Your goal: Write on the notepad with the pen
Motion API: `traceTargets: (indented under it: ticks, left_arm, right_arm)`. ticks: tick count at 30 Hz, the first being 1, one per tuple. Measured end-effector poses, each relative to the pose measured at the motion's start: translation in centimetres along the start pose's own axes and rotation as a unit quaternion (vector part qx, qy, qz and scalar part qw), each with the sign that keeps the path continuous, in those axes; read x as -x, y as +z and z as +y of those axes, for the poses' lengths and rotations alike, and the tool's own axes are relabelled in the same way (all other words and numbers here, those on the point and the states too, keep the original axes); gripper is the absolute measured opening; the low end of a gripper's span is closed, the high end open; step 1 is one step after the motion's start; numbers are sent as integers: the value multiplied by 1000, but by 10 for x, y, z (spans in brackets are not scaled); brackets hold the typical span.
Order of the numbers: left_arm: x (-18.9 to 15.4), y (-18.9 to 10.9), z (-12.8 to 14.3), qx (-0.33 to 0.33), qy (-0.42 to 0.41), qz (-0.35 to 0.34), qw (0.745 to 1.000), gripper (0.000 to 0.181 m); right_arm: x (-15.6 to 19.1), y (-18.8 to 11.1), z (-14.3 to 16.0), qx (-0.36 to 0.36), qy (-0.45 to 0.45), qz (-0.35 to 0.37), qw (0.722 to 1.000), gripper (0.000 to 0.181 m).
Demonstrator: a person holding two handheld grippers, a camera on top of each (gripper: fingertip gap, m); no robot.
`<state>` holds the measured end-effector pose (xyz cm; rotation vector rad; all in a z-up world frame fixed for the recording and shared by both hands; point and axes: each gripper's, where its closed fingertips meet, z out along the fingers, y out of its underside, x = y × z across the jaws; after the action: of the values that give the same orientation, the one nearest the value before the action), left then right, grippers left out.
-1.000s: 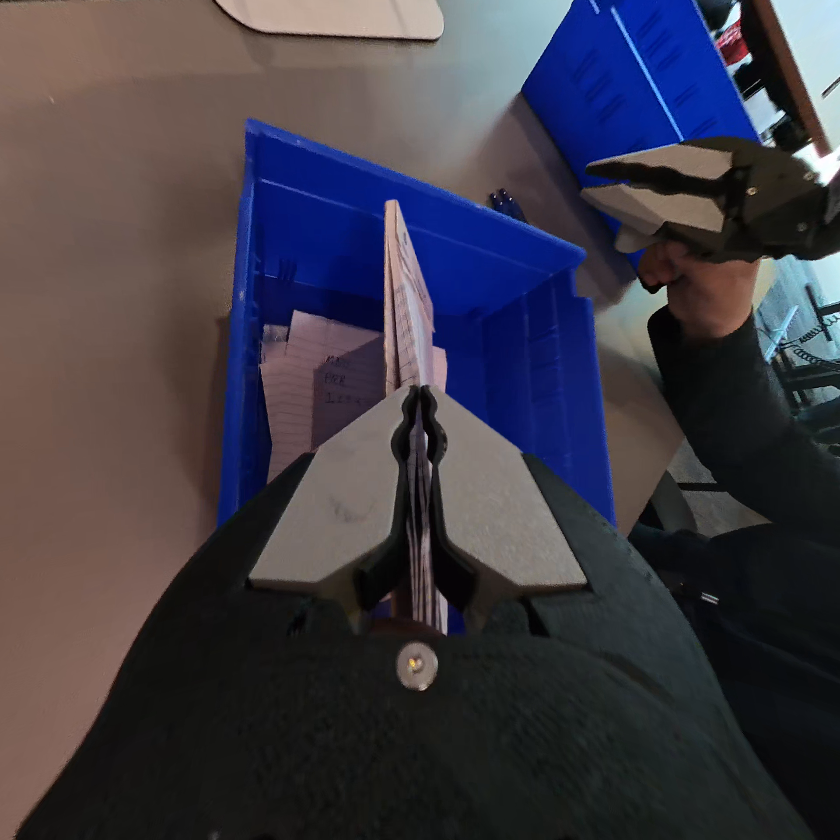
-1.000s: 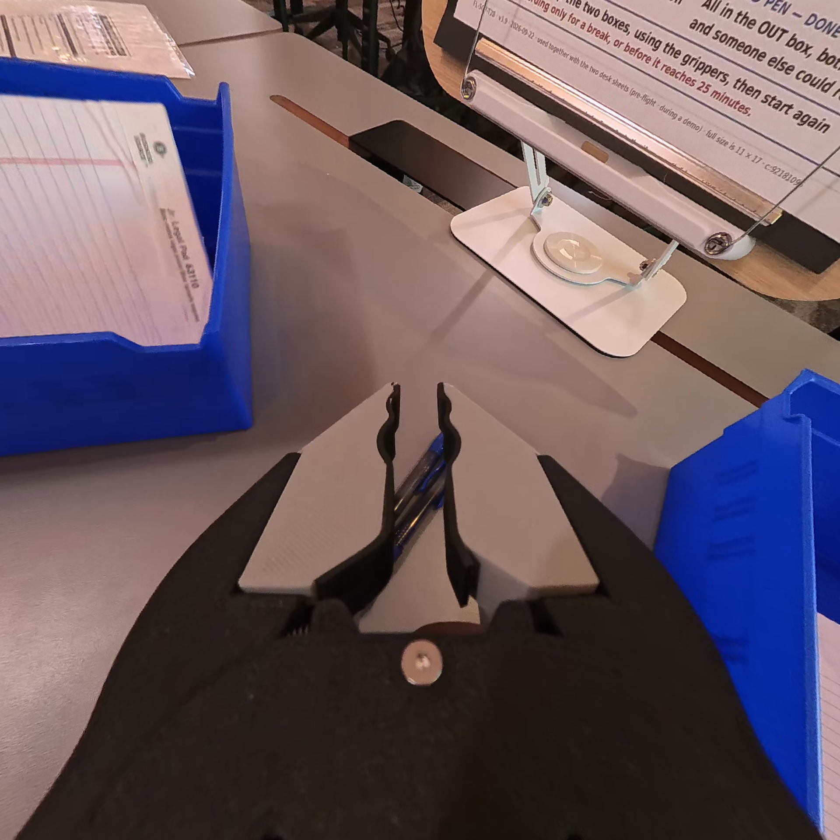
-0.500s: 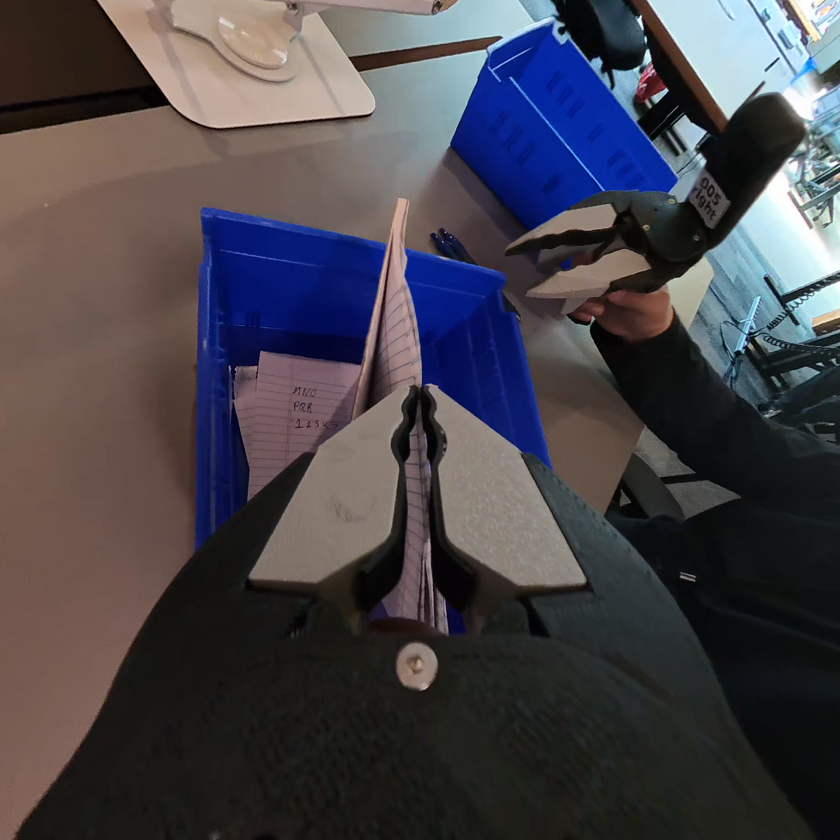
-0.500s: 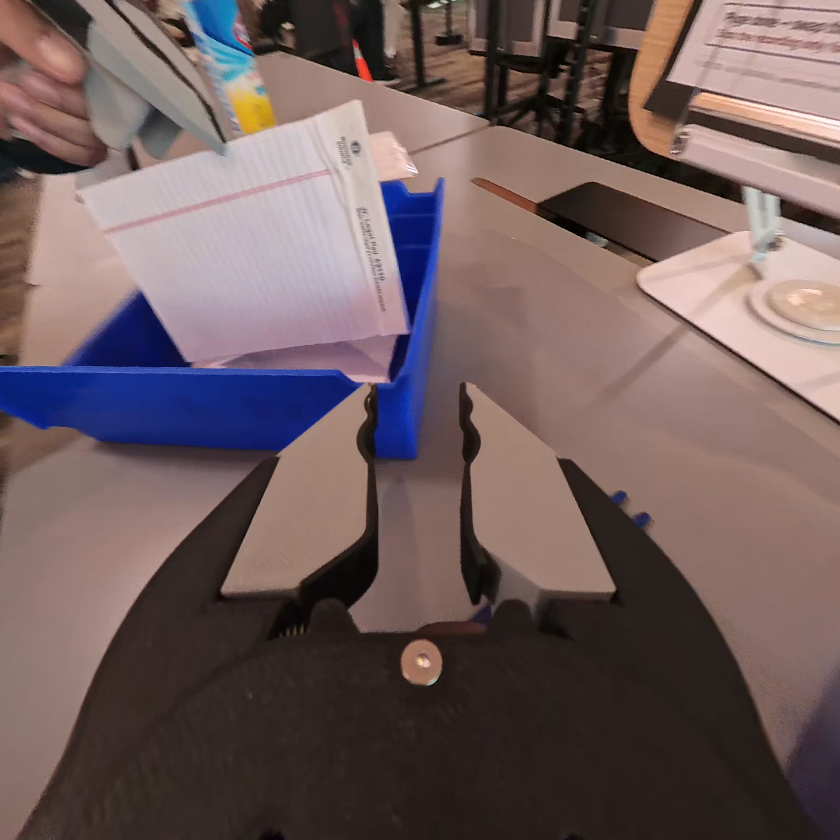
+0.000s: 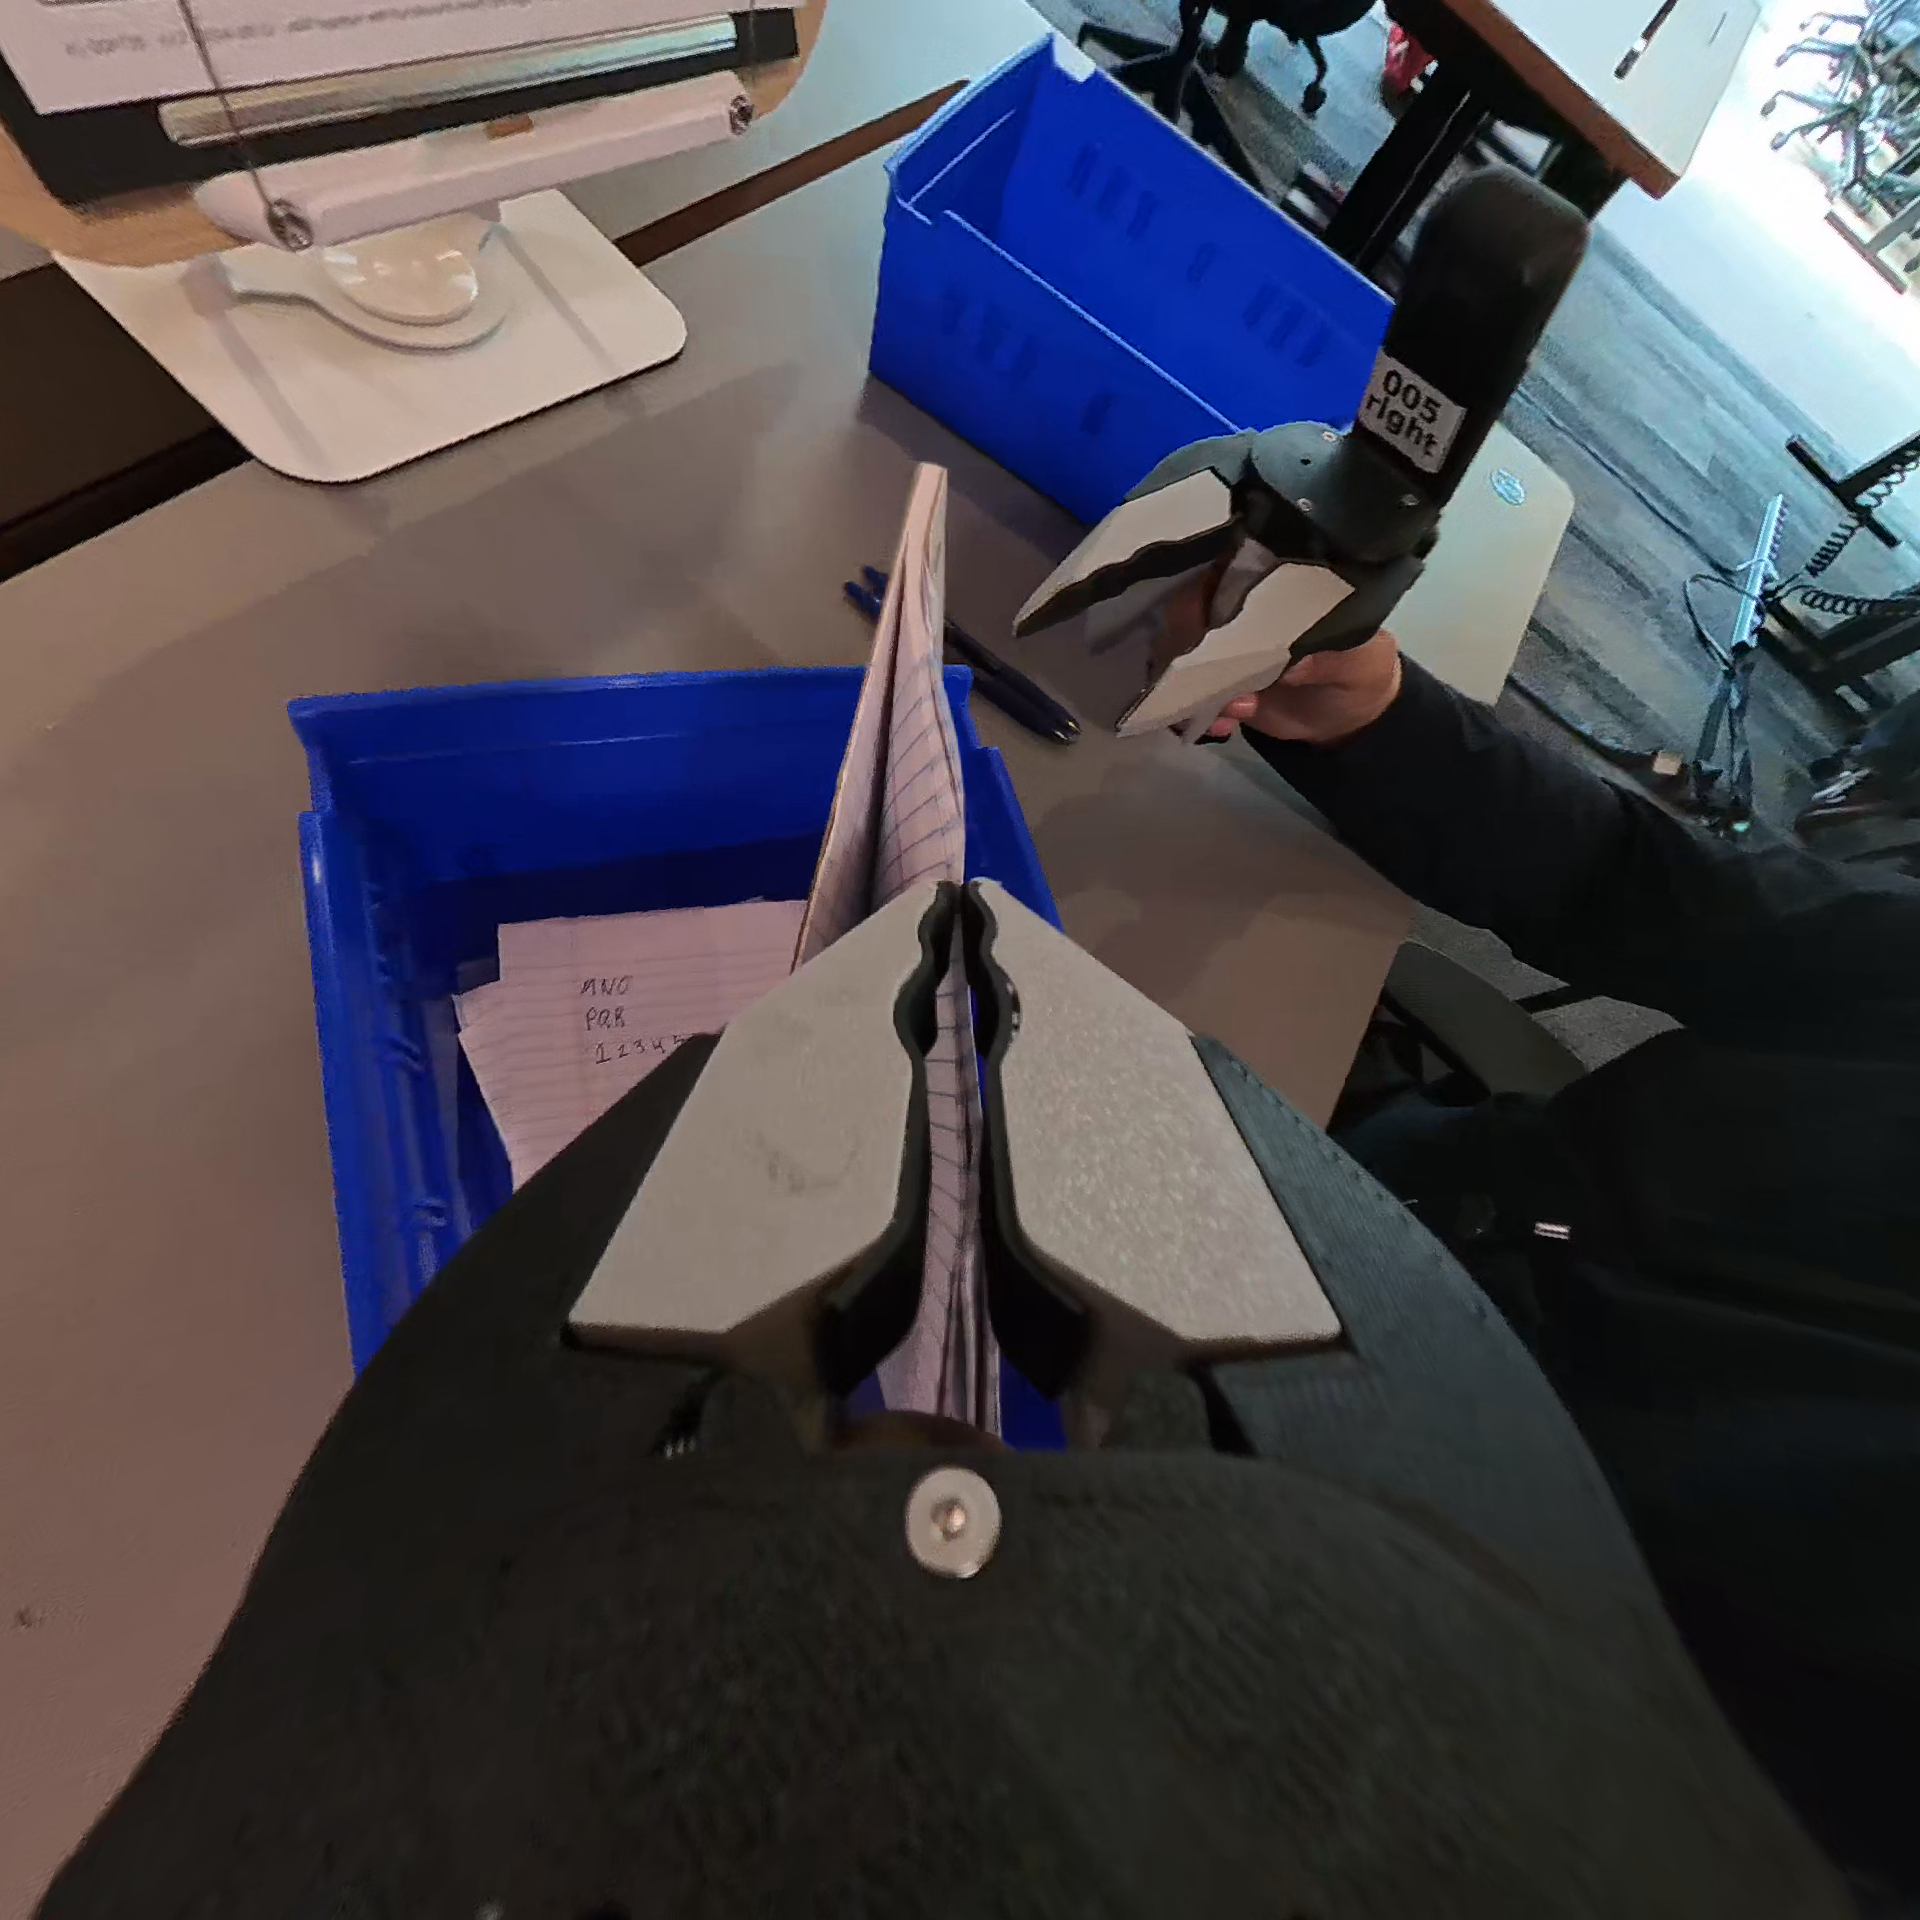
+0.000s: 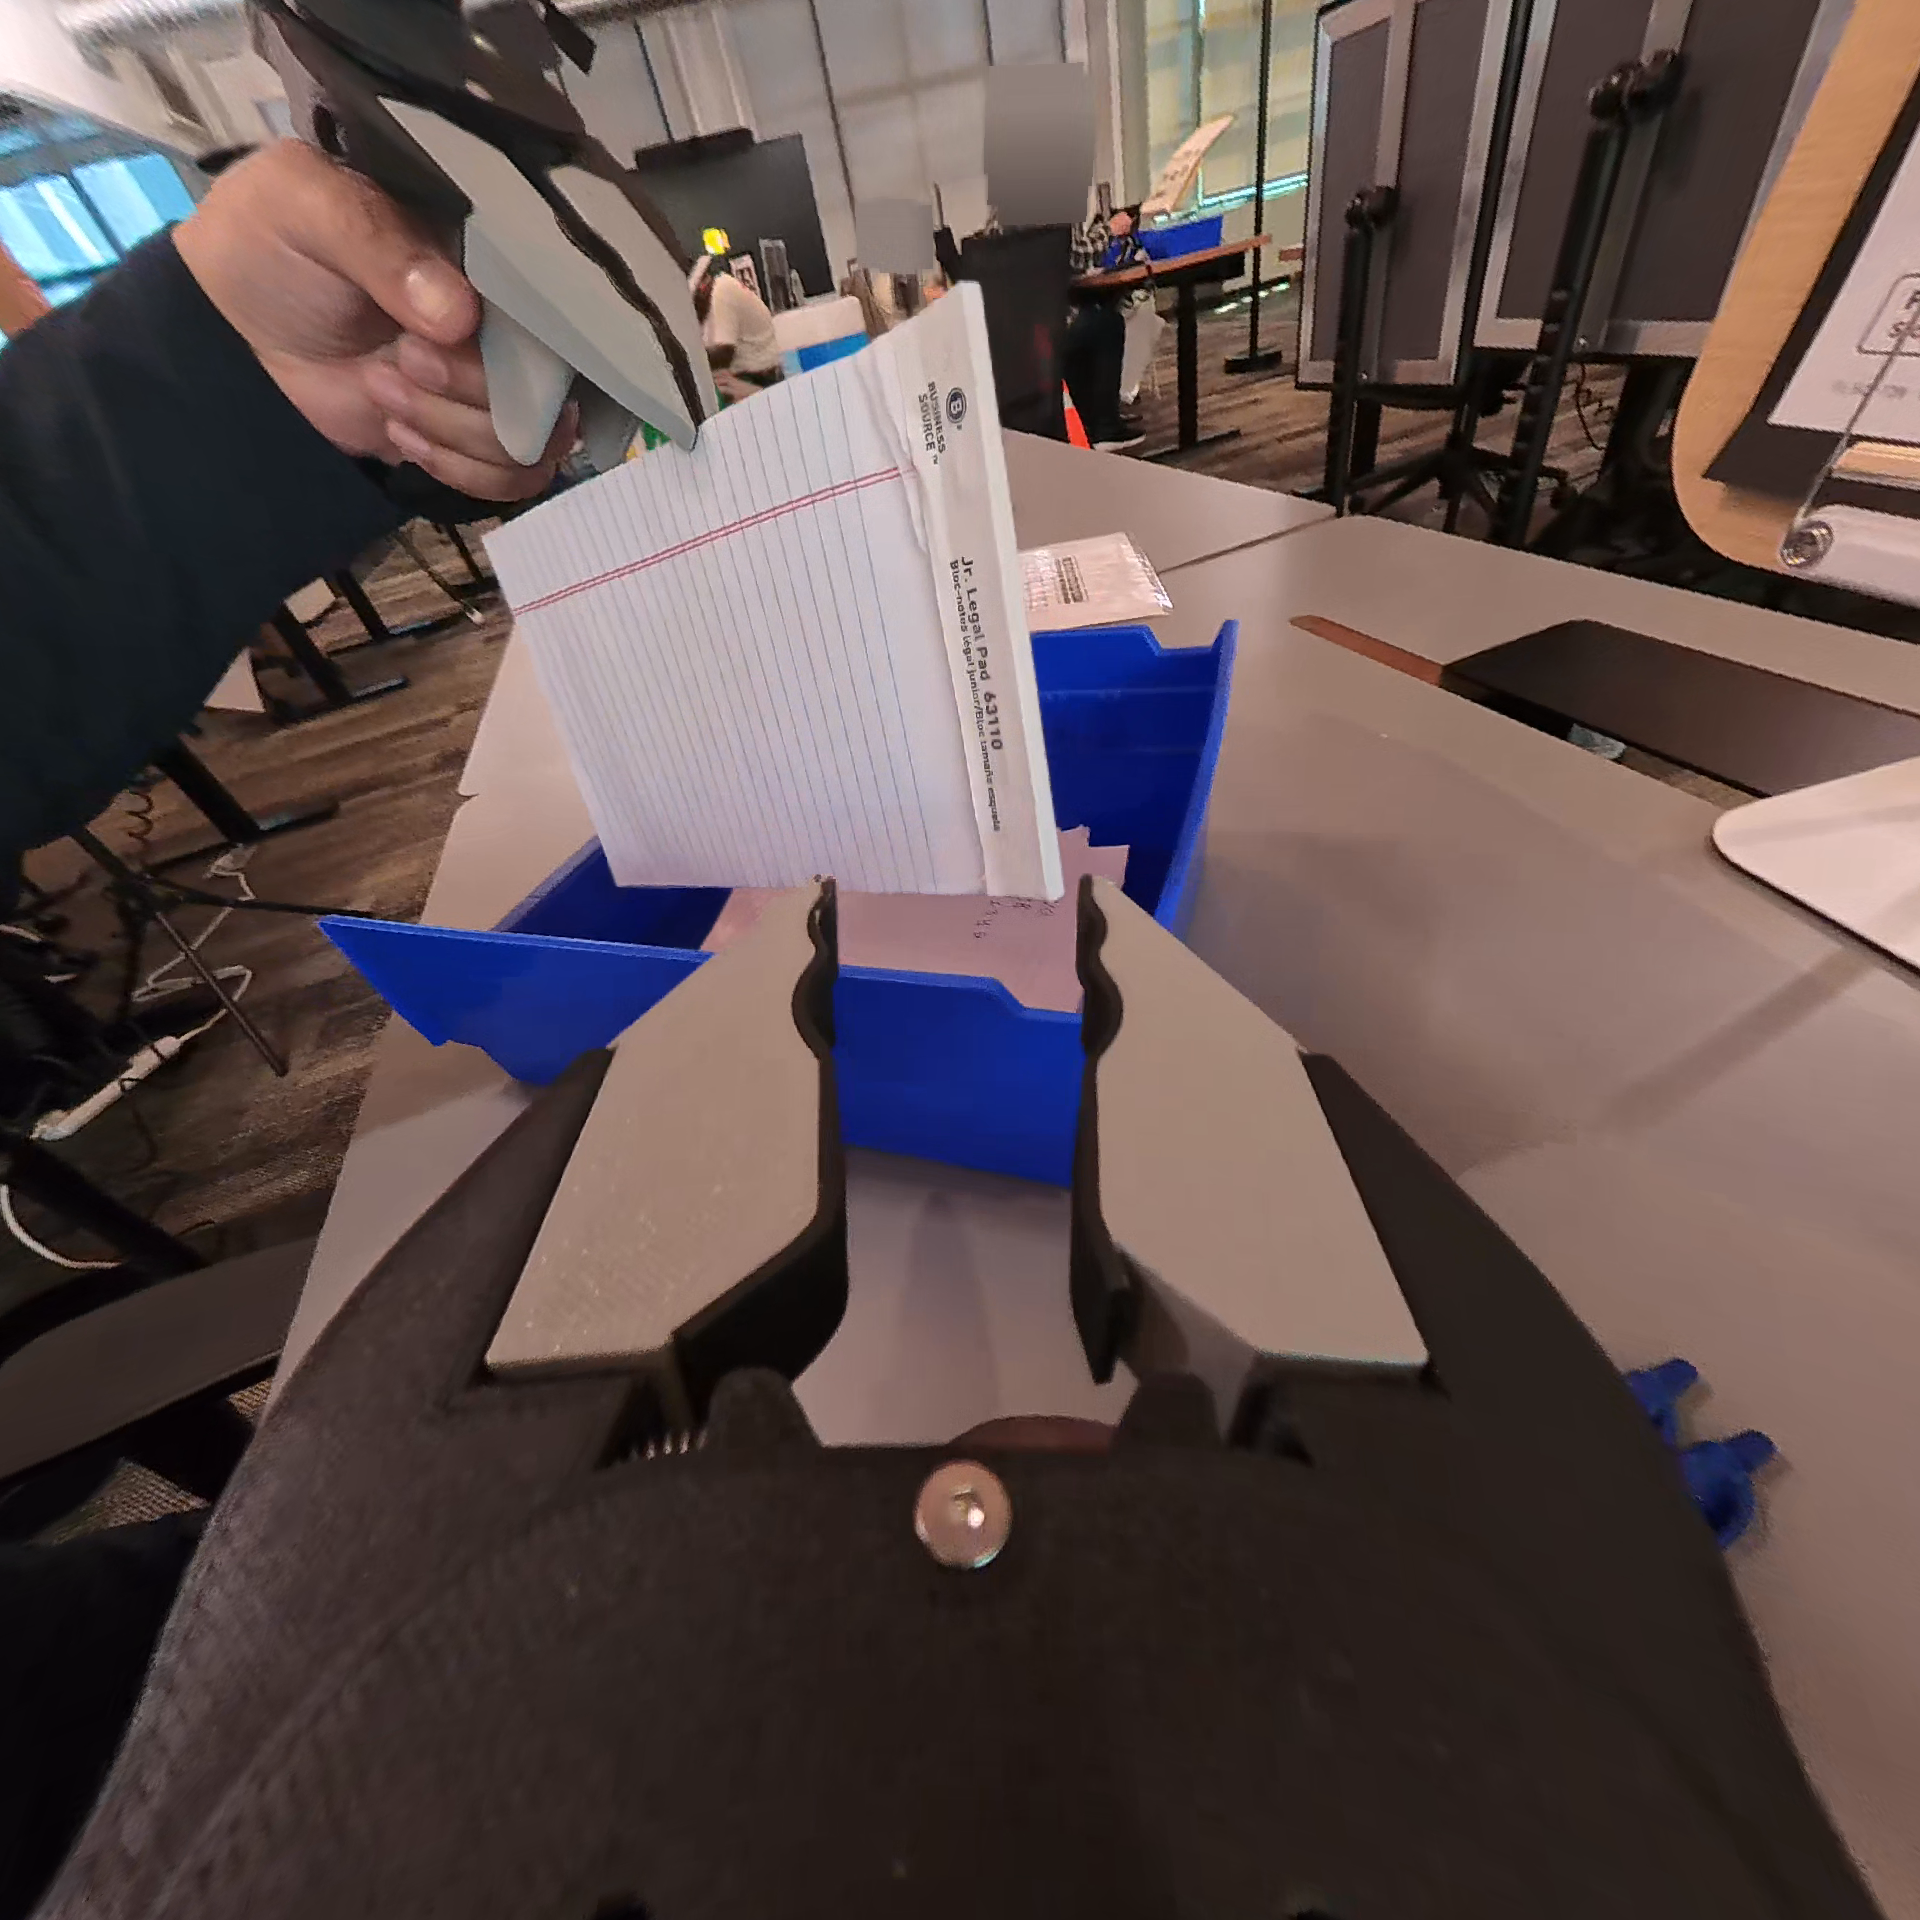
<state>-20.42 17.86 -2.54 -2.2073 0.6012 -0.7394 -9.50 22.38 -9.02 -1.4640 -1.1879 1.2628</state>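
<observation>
My left gripper (image 5: 958,902) is shut on a white lined notepad (image 5: 912,748) and holds it on edge above a blue bin (image 5: 582,769). In the right wrist view the notepad (image 6: 779,665) hangs from the left gripper (image 6: 694,431) over the same bin (image 6: 935,1049). Two blue pens (image 5: 997,670) lie on the grey table just beyond the bin; their blue ends (image 6: 1704,1449) show at the right of the right wrist view. My right gripper (image 6: 951,904) is open and empty, above the table near the pens; it also shows in the left wrist view (image 5: 1081,665).
Loose written sheets (image 5: 623,1018) lie in the bin under the notepad. A second blue bin (image 5: 1101,301) stands farther back on the right. A white document stand (image 5: 405,301) with a sheet sits at the back left. A dark sleeve (image 5: 1662,935) reaches in from the right. About 15 cm separates my left fingertips from my right.
The left gripper has lifted the notepad higher out of the bin. The right gripper has let go of the pens, opened wider and swung round to face the bin and notepad.
</observation>
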Motion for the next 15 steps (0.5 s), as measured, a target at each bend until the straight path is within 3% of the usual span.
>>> traceTargets:
  ticks: [11,12,15]
  left_arm:
    - [-61,17,-11,36,83,29,995,0]
    - [-65,19,-11,39,88,30,995,0]
    - [-74,23,-12,41,93,39,994,0]
  right_arm:
    - [22,6,-3,-16,-3,-53,998,57]
    - [26,6,-3,-15,-5,-64,998,55]
    - [48,2,-2,-14,-13,-132,991,27]
